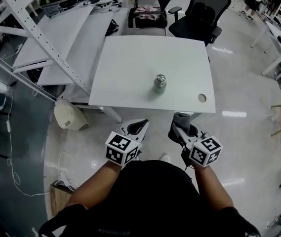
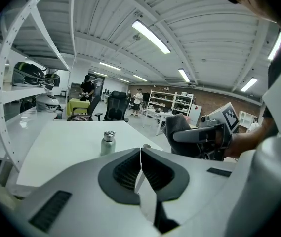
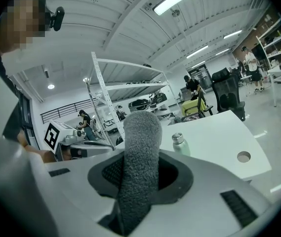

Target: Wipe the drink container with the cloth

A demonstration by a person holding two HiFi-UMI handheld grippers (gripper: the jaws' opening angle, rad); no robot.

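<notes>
A pale green metal drink container point(image 1: 159, 83) with a silver cap stands upright near the middle of the white table point(image 1: 130, 73); it also shows as the container point(image 2: 107, 143) ahead of the left jaws and the container point(image 3: 180, 144) beyond the right jaws. My left gripper point(image 1: 143, 125) hangs short of the table's near edge, jaws shut with nothing between them. My right gripper point(image 1: 179, 124) is shut on a grey fuzzy cloth point(image 3: 140, 167), which sticks up out of the jaws; the cloth point(image 1: 181, 118) is just off the table edge.
A round cable hole point(image 1: 202, 98) sits near the table's right front corner. White shelving point(image 1: 36, 38) and a second desk stand to the left, office chairs point(image 1: 199, 11) behind the table. A beige unit point(image 1: 70, 115) and cables lie on the floor at left.
</notes>
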